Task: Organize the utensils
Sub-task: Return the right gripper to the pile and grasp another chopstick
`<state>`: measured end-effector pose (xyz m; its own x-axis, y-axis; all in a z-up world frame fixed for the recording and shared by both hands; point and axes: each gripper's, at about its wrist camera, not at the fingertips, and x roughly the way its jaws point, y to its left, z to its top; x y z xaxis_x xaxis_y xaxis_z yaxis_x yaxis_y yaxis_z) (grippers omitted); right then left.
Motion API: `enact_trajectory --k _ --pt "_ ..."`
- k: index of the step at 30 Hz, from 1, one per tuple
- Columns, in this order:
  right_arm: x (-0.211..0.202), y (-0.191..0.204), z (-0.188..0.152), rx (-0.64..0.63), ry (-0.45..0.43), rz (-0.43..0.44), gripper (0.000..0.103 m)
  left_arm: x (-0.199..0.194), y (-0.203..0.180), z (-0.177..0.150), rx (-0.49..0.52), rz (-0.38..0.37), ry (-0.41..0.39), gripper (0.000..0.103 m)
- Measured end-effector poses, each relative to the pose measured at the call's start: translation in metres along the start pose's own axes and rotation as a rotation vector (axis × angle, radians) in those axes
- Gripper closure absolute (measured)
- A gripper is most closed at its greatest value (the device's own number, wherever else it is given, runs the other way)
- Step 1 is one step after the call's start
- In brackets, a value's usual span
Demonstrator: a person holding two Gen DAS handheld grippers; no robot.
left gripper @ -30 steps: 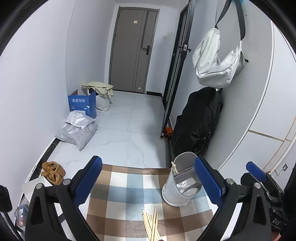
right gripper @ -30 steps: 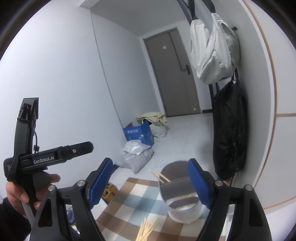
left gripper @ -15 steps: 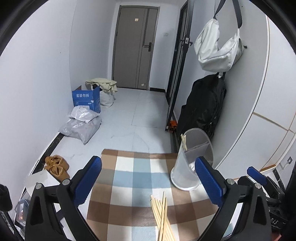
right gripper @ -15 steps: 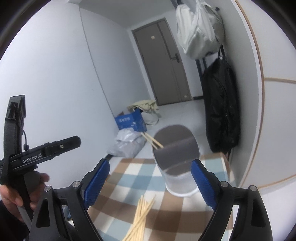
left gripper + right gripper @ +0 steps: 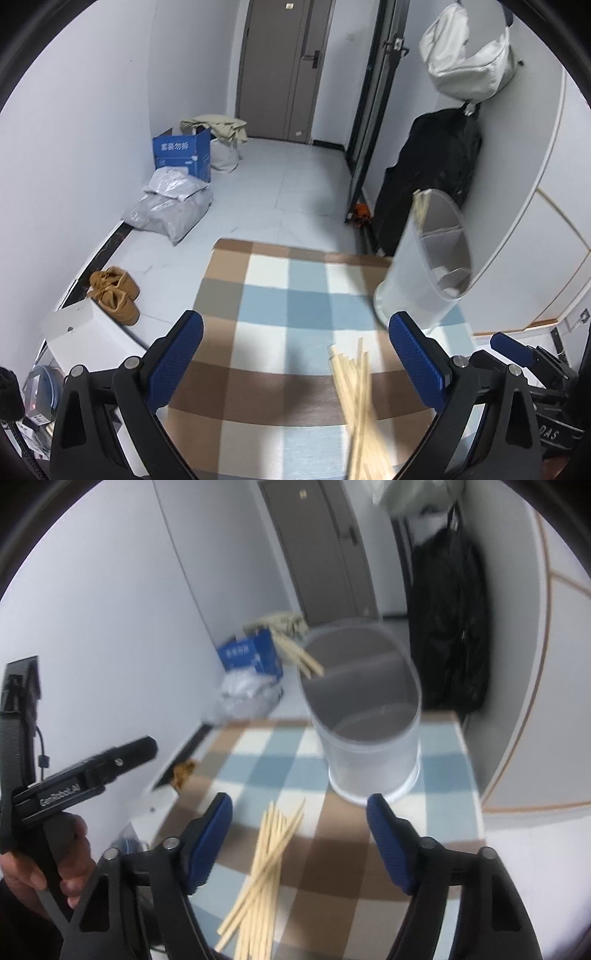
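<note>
1. Two grippers show: the left gripper (image 5: 295,354) and the right gripper (image 5: 299,834), each with blue-padded fingers spread apart over a checked cloth (image 5: 280,295) and nothing between them.
2. One has just been narrowing: the right gripper's fingers have been closing, yet they press on nothing.
3. One hand (image 5: 55,867) of the person shows at the left edge of the right wrist view, wrapped around the black handle of the left gripper.
4. One translucent utensil holder (image 5: 369,738) stands upright on the far right part of the cloth, split by a divider into two compartments.
5. A few wooden chopsticks in the holder (image 5: 299,653) lean out over the rim of its far compartment; the near compartment looks empty.
6. One loose bundle of wooden chopsticks (image 5: 266,864) lies flat on the cloth, near the holder and apart from it; blur prevents an exact count, roughly ten.
7. On the floor beyond: one blue cardboard box (image 5: 183,157), one grey plastic bag (image 5: 170,210), one pair of tan shoes (image 5: 114,293).
8. One black bag (image 5: 432,177) stands against the right wall, with one white bag (image 5: 469,70) hanging above it.
</note>
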<state>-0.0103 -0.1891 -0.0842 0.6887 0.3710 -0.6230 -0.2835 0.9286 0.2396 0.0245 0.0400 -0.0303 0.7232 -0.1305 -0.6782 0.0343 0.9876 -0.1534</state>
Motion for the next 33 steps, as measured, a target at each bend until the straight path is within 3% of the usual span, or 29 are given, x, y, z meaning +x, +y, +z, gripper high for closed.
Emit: enact_trajectory --k 3,7,15,21,33 --pt "0.024 0.000 -0.006 0.014 0.096 0.010 0.042 0.005 0.008 0.001 -0.027 -0.006 0.026 0.005" --pt "0.052 0.003 -0.010 0.023 0.196 0.028 0.046 0.012 0.016 0.002 -0.030 0.018 0.046 0.005" --pt "0.112 0.007 -0.014 0.012 0.404 -0.030 0.072 0.018 0.028 0.004 -0.019 0.049 0.065 0.005" --pt "0.133 0.011 -0.011 0.013 0.462 -0.062 0.084 0.023 0.043 0.005 -0.053 0.040 0.092 0.005" --pt "0.146 0.019 -0.005 0.022 0.489 -0.160 0.093 0.020 0.060 0.007 -0.091 0.038 0.097 0.005"
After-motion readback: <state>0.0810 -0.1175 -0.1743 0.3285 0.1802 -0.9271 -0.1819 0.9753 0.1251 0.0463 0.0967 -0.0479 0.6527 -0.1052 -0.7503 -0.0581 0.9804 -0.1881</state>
